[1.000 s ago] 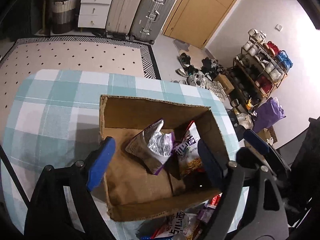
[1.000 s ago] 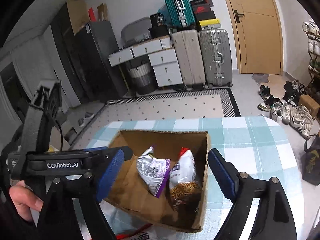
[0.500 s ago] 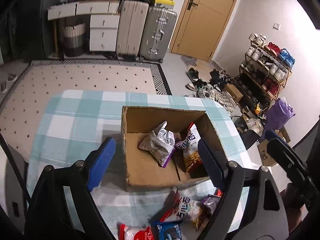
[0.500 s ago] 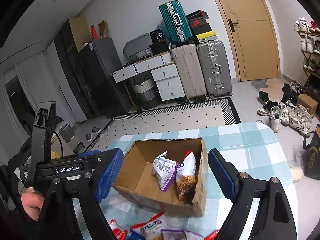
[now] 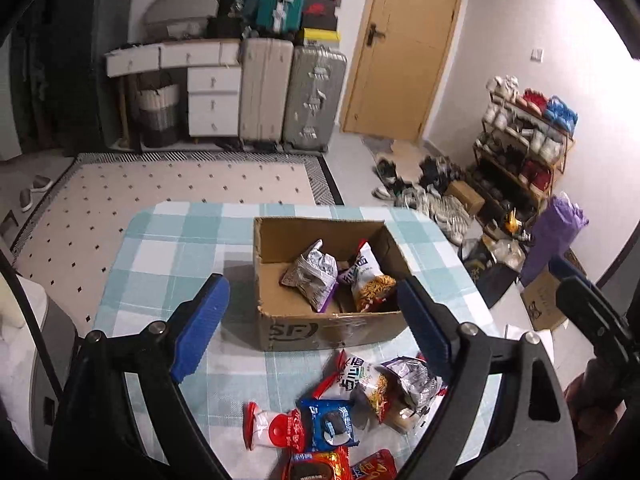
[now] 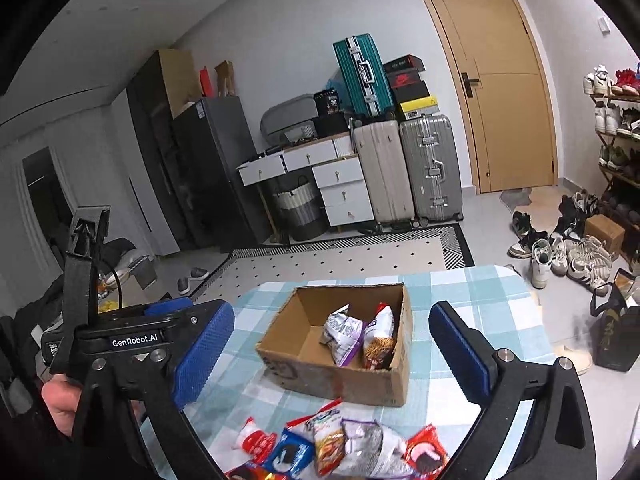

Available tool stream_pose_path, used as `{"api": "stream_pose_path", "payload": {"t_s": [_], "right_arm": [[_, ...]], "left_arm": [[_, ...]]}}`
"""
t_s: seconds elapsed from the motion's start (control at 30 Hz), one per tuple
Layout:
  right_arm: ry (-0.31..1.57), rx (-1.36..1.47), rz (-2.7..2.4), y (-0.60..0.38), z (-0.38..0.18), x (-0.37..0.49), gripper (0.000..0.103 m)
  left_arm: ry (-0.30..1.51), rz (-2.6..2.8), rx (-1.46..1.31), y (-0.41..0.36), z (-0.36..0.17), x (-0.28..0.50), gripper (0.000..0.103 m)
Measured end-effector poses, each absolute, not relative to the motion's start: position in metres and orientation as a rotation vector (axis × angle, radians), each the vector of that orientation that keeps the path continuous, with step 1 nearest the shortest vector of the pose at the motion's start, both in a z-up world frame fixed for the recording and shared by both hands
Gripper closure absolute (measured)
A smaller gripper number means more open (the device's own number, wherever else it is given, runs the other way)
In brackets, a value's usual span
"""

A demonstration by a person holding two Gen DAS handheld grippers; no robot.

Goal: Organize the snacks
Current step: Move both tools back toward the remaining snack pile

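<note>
The desk (image 5: 168, 240) wears a teal-checked cloth. On it stands the open cardboard box (image 5: 320, 328), the landmark here. Inside the box, toward its right side, a silver-purple bag (image 5: 310, 276) and a noodle-snack bag (image 5: 366, 280) lean together. In front of the box lies a loose pile of snack packets (image 5: 340, 412). Nearer than the box, the left tool (image 5: 312, 320) gapes wide, empty; the right tool (image 6: 332, 352), jaws just opened further, is wide and empty too.
</note>
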State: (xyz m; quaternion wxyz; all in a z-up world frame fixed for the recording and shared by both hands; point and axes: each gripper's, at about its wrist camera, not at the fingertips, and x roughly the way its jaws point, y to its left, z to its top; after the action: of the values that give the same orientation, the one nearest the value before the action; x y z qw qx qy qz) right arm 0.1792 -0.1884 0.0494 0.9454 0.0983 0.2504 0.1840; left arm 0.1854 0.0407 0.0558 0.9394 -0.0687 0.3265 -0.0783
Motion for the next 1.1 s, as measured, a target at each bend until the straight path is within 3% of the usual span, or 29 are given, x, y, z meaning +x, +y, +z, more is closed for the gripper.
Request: {"api": "stream_pose_path", "payload": {"t_s": [0.2,0.37,0.63,1.1], "right_arm": [[0.467,0.230,0.377,-0.186,0.058,0.134,0.001],[0.470,0.241,0.390,-0.182,0.054,0.104,0.000],[0.495,0.276,0.379,-0.176,0.032,0.070,0.000],[0.595,0.308,0.388,-0.164,-0.030,0.034,0.000]], "left_arm": [[0.598,-0.167,-0.170,0.047,0.071,0.132,0.017],[0.565,-0.164,-0.157,0.046,0.072,0.085,0.004],[0.552,-0.163,-0.193,0.055,0.068,0.040,0.001],[0.671,-0.085,-0.231,0.082,-0.029,0.004,0.001]]}}
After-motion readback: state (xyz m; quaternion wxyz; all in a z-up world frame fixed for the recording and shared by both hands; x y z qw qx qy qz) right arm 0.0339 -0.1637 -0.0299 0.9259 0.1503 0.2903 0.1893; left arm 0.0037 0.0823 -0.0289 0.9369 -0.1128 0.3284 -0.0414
